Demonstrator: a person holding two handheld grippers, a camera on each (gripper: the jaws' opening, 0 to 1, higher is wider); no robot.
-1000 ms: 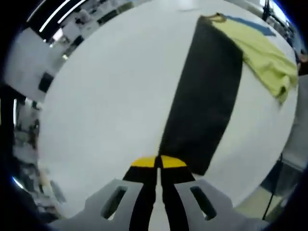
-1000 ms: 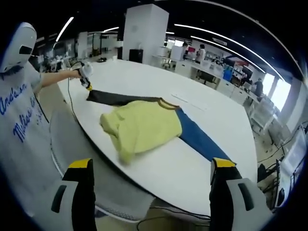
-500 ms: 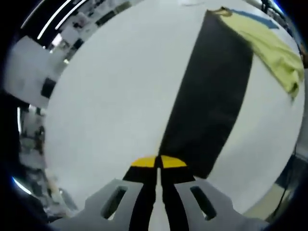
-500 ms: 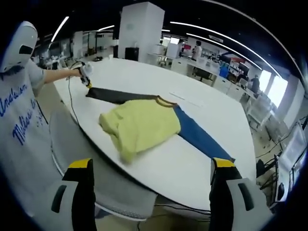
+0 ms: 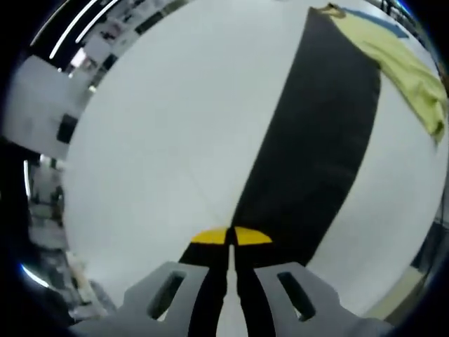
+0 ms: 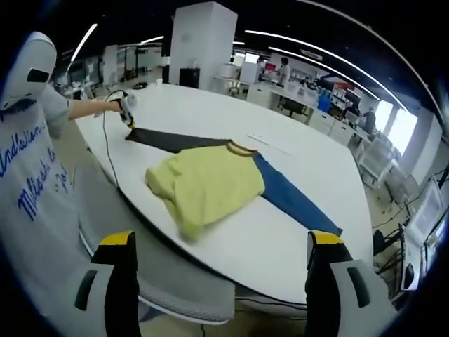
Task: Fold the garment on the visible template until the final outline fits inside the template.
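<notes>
Garment [image 6: 210,184] lies spread on a large white table [image 6: 309,232], its yellow body bunched in loose folds near the table's near edge in the right gripper view. A dark sleeve [image 6: 165,141] stretches from the body toward ten o'clock, and a blue sleeve [image 6: 291,202] runs the other way toward four o'clock, flat on the tabletop. A brownish collar edge [image 6: 240,149] shows where the yellow cloth meets the blue.

In the left gripper view the dark sleeve [image 5: 312,151] runs as a long band from the jaws at six o'clock up toward one o'clock, where the yellow body [image 5: 403,67] lies crumpled with a sliver of blue behind it. The left gripper [image 5: 231,242] has its yellow-tipped jaws pressed together right at the sleeve's end; the cloth reaches the tips, so it appears pinched there. The white table [image 5: 161,133] spreads to the left of the band.

In the right gripper view, the left gripper [image 6: 127,107] sits at the far end of the dark sleeve, held by a person's outstretched arm, at ten o'clock. The right gripper [image 6: 221,242] hangs off the table's near side, jaws spread wide with nothing between them, well apart from the garment. A person in a pale printed shirt [image 6: 35,196] stands at nine o'clock.
</notes>
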